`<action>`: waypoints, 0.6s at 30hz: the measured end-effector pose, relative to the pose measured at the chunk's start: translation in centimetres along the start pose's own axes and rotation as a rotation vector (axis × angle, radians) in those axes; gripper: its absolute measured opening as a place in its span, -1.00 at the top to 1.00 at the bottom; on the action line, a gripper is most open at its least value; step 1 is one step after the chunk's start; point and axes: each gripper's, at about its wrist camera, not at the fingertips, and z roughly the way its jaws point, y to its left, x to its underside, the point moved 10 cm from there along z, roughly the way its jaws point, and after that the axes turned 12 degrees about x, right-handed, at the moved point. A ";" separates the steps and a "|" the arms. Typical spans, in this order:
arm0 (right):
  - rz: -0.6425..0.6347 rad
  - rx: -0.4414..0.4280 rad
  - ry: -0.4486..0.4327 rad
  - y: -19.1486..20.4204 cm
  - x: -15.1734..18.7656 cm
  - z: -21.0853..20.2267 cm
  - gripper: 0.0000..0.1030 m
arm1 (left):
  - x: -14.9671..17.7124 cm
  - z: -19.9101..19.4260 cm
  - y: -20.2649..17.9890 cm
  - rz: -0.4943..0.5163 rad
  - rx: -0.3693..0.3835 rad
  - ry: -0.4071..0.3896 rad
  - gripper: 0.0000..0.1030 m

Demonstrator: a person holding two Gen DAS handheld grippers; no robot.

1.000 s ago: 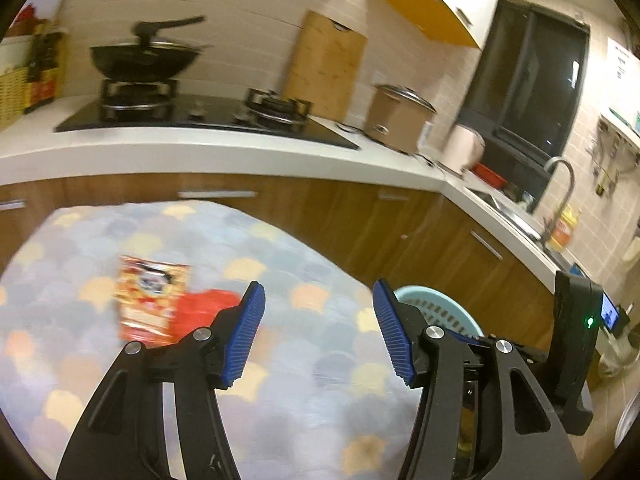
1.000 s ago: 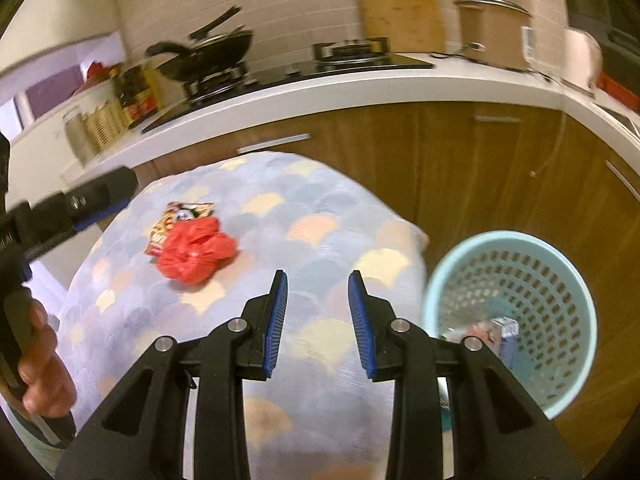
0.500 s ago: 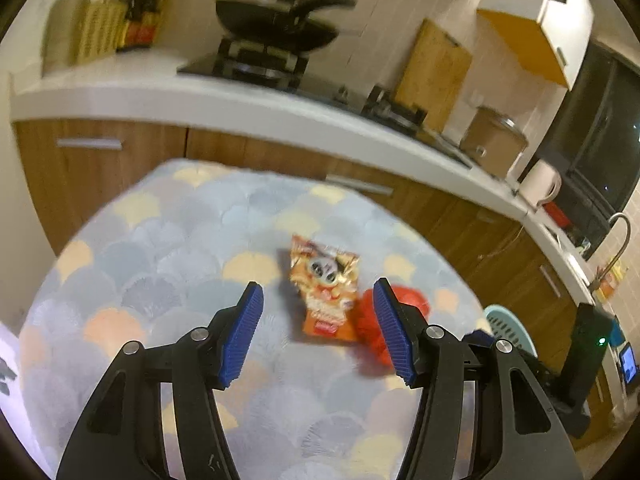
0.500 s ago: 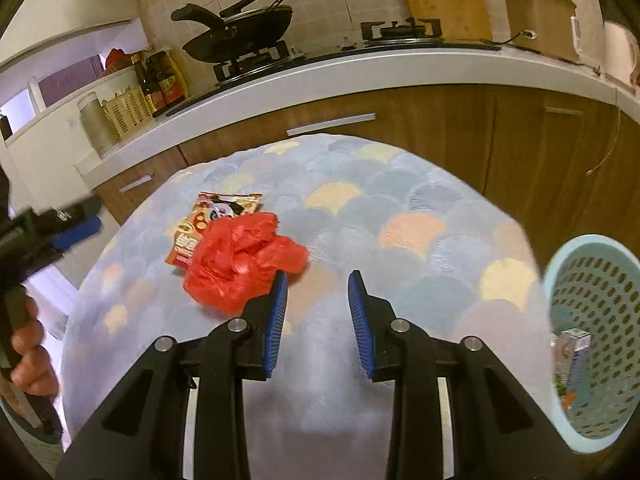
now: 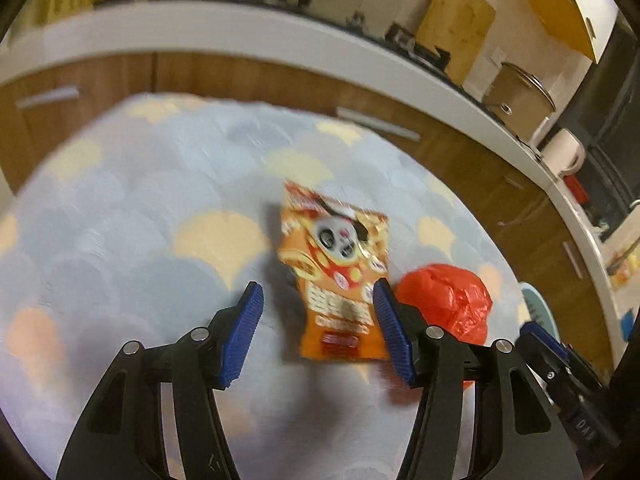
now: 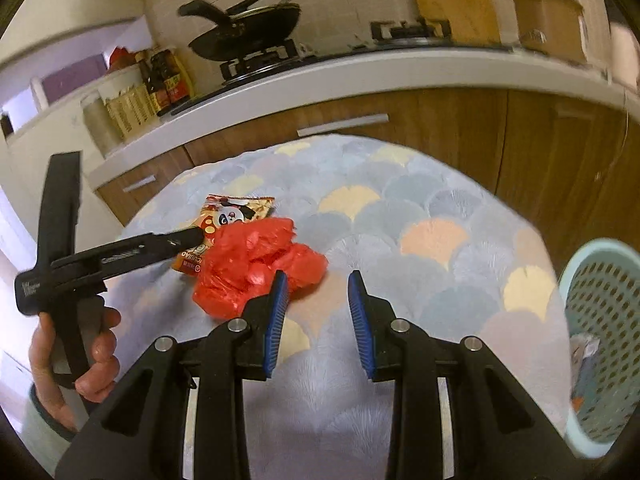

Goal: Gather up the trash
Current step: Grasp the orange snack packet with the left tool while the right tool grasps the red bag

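Observation:
An orange snack packet with a panda face (image 5: 338,276) lies flat on the round table with the pastel scale-pattern cloth (image 5: 132,232). A crumpled red plastic bag (image 5: 448,300) lies right beside it. My left gripper (image 5: 316,316) is open, its blue pads either side of the packet's near end, just above it. In the right wrist view the packet (image 6: 230,216) is partly behind the red bag (image 6: 256,264). My right gripper (image 6: 316,304) is open and empty, just right of the bag. The left gripper (image 6: 188,236) reaches in from the left there.
A light-blue perforated waste basket (image 6: 600,344) holding some wrappers stands on the floor right of the table. Behind the table runs a wooden-front kitchen counter (image 6: 360,76) with a wok, stove, cutting board and rice cooker.
My left gripper has swung left and dropped toward the packet, which now sits between its pads. My right gripper has moved closer to the red bag; the basket has slid to the right edge.

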 end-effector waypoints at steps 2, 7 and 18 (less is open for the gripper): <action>-0.018 0.009 0.003 0.5 0.2 0.5 0.45 | 0.1 0.2 -0.3 0.023 -0.017 -0.007 -0.06; -0.035 0.008 -0.008 1.3 0.1 0.7 0.45 | 0.8 1.0 -1.2 0.112 -0.109 0.013 0.52; -0.022 -0.027 0.037 1.9 0.3 1.2 0.44 | 1.2 -1.5 -1.3 0.167 -0.185 -0.038 1.00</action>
